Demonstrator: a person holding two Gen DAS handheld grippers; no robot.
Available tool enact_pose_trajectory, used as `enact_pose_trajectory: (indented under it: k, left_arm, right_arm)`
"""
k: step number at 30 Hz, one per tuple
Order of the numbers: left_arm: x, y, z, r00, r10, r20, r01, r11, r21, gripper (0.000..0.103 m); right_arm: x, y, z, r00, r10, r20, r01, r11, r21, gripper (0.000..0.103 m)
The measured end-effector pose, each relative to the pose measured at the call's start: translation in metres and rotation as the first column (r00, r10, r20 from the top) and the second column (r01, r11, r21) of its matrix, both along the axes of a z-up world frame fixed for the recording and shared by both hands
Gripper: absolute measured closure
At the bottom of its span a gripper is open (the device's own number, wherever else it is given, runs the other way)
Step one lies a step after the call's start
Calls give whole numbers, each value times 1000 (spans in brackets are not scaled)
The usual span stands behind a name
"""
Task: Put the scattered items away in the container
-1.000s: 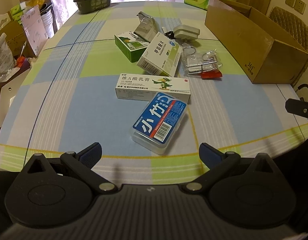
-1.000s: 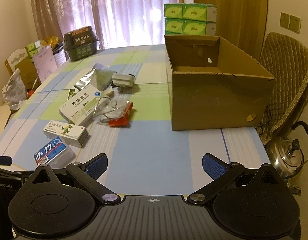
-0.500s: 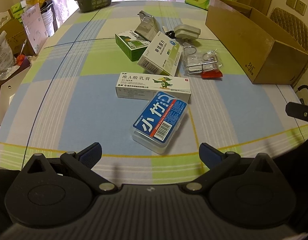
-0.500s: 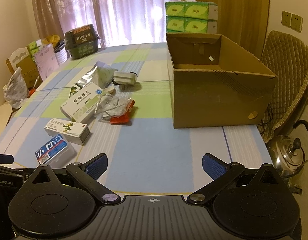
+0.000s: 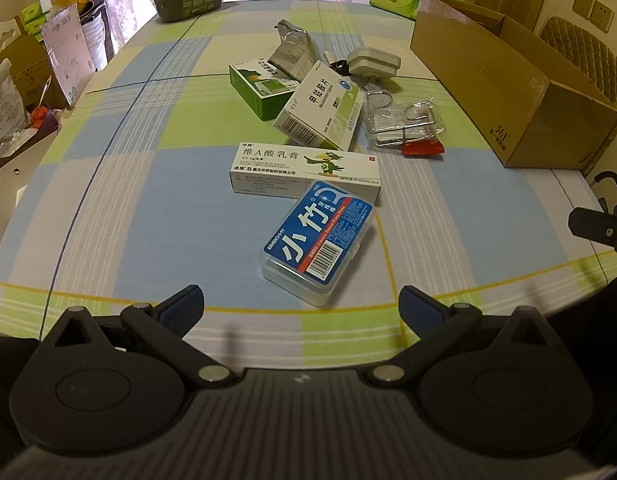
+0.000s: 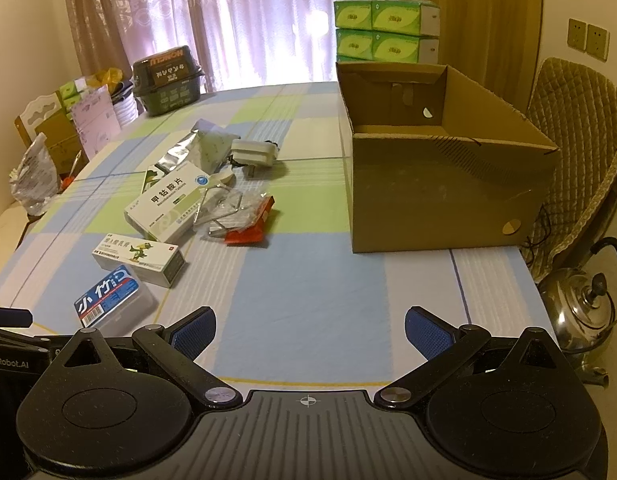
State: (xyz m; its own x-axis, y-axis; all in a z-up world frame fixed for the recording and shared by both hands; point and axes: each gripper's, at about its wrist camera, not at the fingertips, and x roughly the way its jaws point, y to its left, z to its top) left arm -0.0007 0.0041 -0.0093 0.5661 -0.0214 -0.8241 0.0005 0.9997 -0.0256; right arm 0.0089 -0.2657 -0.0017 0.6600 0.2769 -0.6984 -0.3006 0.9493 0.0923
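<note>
The left gripper (image 5: 299, 306) hangs spread wide and empty, low over the near edge of the desk (image 5: 120, 208). Straight ahead of it, close in, lies the blue floss case (image 5: 319, 242), its long axis slanting away to the right. The right gripper (image 6: 308, 330), also spread and empty, has that case well off to its left. The cardboard box (image 6: 444, 196) stands ahead and right of it, so the left looks nearer for the pick.

The floss case (image 5: 318, 242) lies nearest, touching the ointment box (image 5: 304, 168) behind it; the cardboard box (image 6: 448, 184) stands right.
</note>
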Motion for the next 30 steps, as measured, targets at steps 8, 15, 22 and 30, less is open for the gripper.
enact_pose_trajectory:
  k: [8,15,22,30]
  left_arm:
    - [0,0,0,1000,0,-1,0,1000,-1,1]
    - [0,0,0,1000,1,-3,-1,1000,-6,1]
    - [0,0,0,1000,2,-4,-2,1000,-10,1]
    - [0,5,0,1000,7,-9,-7,999,-41,1]
  right_arm:
    - [-1,0,-2,1000,-1,-2,1,1000,2,0]
    - [-1,0,-3,1000,1,-10,-1,1000,2,0]
    - [0,1,-3,1000,4,-17,-4,1000,-2,0]
    - [0,2,-5,1000,14,-28,-14,1000,-4,0]
